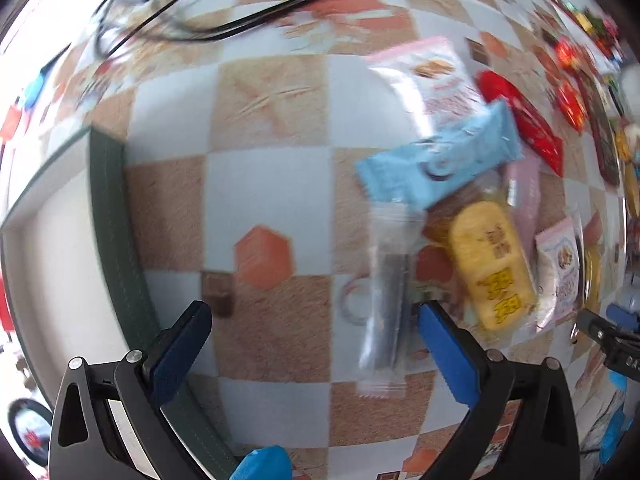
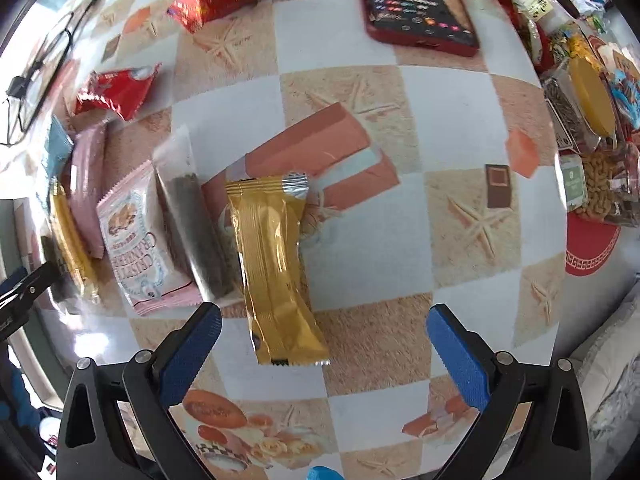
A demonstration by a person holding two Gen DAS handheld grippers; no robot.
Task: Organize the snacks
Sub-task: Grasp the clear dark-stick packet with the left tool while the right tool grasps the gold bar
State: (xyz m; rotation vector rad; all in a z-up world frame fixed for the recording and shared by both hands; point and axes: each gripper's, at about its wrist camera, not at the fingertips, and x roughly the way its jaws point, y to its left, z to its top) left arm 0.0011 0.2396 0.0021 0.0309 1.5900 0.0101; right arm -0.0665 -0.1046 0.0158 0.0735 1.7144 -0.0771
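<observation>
Both grippers are released and carry nothing. In the right wrist view the right gripper hangs over the checkered counter with its fingers spread wide, and the gold packet lies flat just ahead, between them and a little toward the left one. Its long axis runs from about 11 o'clock down to 5 o'clock, so it points nearly along the fingers rather than across them; a pinch across its narrow width looks the natural next move. Just beside it at 10 o'clock lies a clear sleeve with a dark bar, then a pink cranberry pouch, edges touching or overlapping. The left gripper, likewise spread, hovers near the same cluster from the other side, its right finger close to the clear sleeve; the blur makes it hard to say whether they touch. A white tray with a green rim sits at its 9 o'clock. The right hand seems nearer the gold packet.
</observation>
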